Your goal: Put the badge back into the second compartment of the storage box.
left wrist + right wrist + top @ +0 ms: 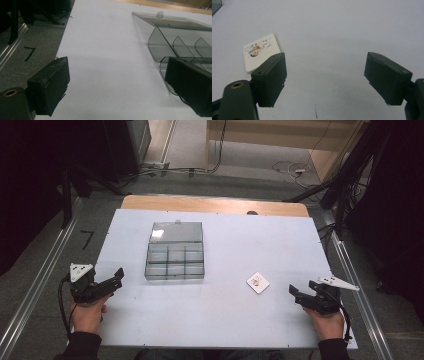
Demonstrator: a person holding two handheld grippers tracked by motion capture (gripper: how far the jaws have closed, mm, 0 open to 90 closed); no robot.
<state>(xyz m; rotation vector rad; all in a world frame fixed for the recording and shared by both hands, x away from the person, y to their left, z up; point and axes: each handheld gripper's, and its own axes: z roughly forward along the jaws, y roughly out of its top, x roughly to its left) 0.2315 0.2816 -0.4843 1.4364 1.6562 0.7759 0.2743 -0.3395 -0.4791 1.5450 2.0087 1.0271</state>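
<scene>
- Grippers rest at the near corners of the white table (215, 320), one in each hand, well apart from each other and from the work between them.
- Left gripper (119, 276) sits near the table's left edge with its jaws spread wide and nothing between them; its own view looks along the sheet toward the clear plastic organizer box (175, 42), which suggests it is lined up to reach for or steady that box.
- Right gripper (324, 75) is likewise well open and empty, jaws over bare tabletop, apparently poised for a pick.
- Small white card (260, 52), printed with a colourful figure, lies flat just ahead and to the left of the right gripper's jaws, not yet between them. In the high view it sits between the box and the right gripper (295, 292), nearer the gripper.
- Box stands toward the table's middle left, lid swung back and lying flat behind it, so its empty compartments are open from above, probably to take the card.
- Nothing lies between the card (258, 282) and the box (175, 257); the path looks open. A thin flat card may be awkward to grip off the surface.
- Cables, rails and dark stands ring the table on the floor, clear of the work.
</scene>
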